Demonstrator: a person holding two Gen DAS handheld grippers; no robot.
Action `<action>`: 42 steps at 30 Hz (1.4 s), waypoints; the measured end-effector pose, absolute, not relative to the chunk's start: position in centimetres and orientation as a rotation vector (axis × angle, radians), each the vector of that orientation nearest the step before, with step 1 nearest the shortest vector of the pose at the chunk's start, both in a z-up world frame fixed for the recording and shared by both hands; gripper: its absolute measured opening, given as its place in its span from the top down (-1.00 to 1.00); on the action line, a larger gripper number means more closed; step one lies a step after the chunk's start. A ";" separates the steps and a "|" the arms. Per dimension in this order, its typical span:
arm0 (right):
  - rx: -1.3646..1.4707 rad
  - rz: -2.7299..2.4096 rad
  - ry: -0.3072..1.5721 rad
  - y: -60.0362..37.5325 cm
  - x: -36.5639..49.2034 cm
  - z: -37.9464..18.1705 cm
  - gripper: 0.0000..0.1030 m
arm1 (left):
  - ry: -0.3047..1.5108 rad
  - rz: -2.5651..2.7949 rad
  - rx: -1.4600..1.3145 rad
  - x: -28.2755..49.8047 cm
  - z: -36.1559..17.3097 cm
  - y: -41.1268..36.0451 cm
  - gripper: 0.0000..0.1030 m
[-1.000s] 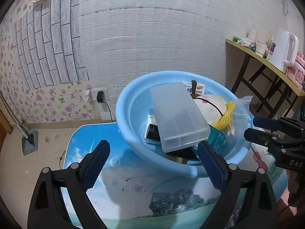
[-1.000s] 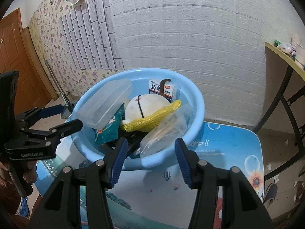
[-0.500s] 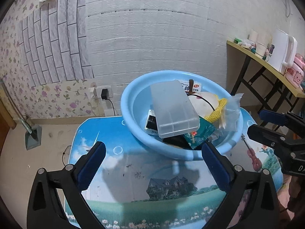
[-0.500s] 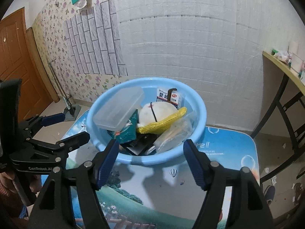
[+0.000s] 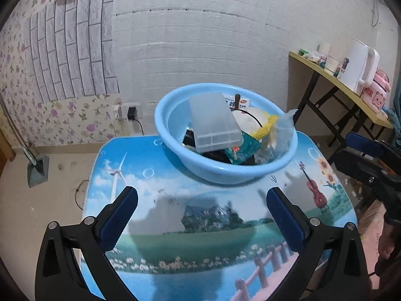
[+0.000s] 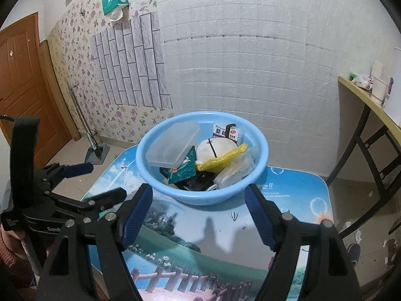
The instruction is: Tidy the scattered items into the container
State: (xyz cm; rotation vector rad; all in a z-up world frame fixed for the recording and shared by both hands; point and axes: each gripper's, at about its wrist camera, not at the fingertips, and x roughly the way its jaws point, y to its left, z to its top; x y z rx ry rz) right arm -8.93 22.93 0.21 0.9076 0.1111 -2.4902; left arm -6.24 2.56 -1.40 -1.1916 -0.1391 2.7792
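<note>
Both pairs of fingers are hanging wide apart and empty above the printed tabletop (image 5: pixel 155 228), gripping nothing. The left gripper (image 5: pixel 200 208) is standing at its widest, its jaws having just been opening, with only bare tabletop between the blue pads. The right gripper (image 6: pixel 198 207) — its jaws also having just been opening — is showing nothing between its pads either; in the left wrist view it is sitting at about 3 o'clock, clear of the basin.

Beyond the fingers, at 12 o'clock in both views, the light-blue basin (image 5: pixel 200 165) is resting on the far half of the tabletop, holding the gathered items. A clear plastic box (image 5: pixel 213 123) is lying tilted across the pile on the basin's left side, from 12 toward 6 o'clock. Just beside it, a white round object (image 6: pixel 218 148) is sitting under a yellow mesh piece (image 6: pixel 223 158), with a green packet (image 6: pixel 184 169) touching the box's near end and a crumpled clear bag (image 5: pixel 280 135) leaning on the rim at about 3 o'clock. A small printed carton (image 6: pixel 225 131) is standing at the basin's far wall — dark items are lying beneath, too hidden to identify.
</note>
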 end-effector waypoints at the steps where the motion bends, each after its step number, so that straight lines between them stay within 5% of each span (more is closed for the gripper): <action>1: 0.900 -2.496 0.112 23.0 -8.6 0.5 -0.51 | -0.162 2.775 -1.191 -6.1 -1.4 2.4 -1.00; 8: 0.866 -2.507 0.077 23.8 -7.2 1.6 -0.73 | -0.347 2.717 -1.281 -6.9 -3.1 1.0 -1.00; 11: 0.854 -2.546 0.071 24.1 -7.2 1.8 -1.00 | -0.371 2.740 -1.360 -7.4 -4.0 0.6 -1.00; 14: 0.870 -2.557 0.049 24.5 -7.5 1.7 -1.00 | -0.385 2.768 -1.257 -6.4 -2.6 0.6 -1.00; 21: 0.804 -2.620 0.097 24.2 -7.6 2.3 -1.00 | -0.085 2.935 -1.053 -4.5 2.1 3.3 -1.00; 42: 0.956 -2.592 0.051 24.3 -11.5 0.4 -1.00 | -0.087 2.855 -1.105 -7.8 0.8 3.7 -1.00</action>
